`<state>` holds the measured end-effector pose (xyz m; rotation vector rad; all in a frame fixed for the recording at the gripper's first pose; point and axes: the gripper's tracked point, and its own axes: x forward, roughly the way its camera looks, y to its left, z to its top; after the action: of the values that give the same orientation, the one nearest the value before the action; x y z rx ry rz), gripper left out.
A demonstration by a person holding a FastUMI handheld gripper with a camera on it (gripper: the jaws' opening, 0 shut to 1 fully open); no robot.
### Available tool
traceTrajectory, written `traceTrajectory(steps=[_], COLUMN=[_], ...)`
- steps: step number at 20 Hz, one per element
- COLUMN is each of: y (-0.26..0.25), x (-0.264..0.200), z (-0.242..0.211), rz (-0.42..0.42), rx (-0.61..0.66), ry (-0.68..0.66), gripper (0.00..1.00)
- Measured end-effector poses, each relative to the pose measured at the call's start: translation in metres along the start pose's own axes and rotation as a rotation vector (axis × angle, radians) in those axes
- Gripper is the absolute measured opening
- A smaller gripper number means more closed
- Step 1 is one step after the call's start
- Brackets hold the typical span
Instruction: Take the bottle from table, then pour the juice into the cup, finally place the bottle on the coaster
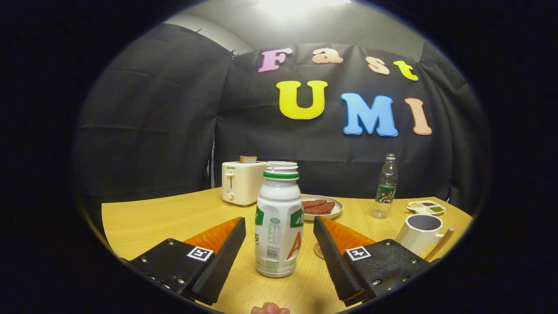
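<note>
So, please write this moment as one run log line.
stage: reach | white plastic bottle upright on table, between fingers | gripper open | cup beyond

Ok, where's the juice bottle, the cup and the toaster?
juice bottle (278, 226): gripper view, label, between open fingers.
cup (419, 233): gripper view, outer wall.
toaster (242, 183): gripper view, front face.

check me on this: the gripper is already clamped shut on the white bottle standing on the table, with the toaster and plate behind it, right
Not quite. In the gripper view the gripper is open: the white bottle stands upright on the table between the fingers, with a gap on each side, so neither finger presses on it. The toaster and plate do sit behind it.
</note>
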<state>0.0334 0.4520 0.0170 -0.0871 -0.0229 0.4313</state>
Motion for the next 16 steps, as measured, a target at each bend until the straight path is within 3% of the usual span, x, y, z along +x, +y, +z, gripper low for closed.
traceTrajectory(steps=[8,11,13,16], y=[0.006,0.006,0.011,0.014], x=[0.030,0.033,0.031,0.028], z=[-0.018,-0.028,-0.027,-0.024], rz=[0.056,0.033,0.041,0.029], rx=[-0.049,-0.069,-0.049,-0.019], ry=[0.083,0.123,0.122,0.115], gripper=[0.95,0.95,0.75,0.70])
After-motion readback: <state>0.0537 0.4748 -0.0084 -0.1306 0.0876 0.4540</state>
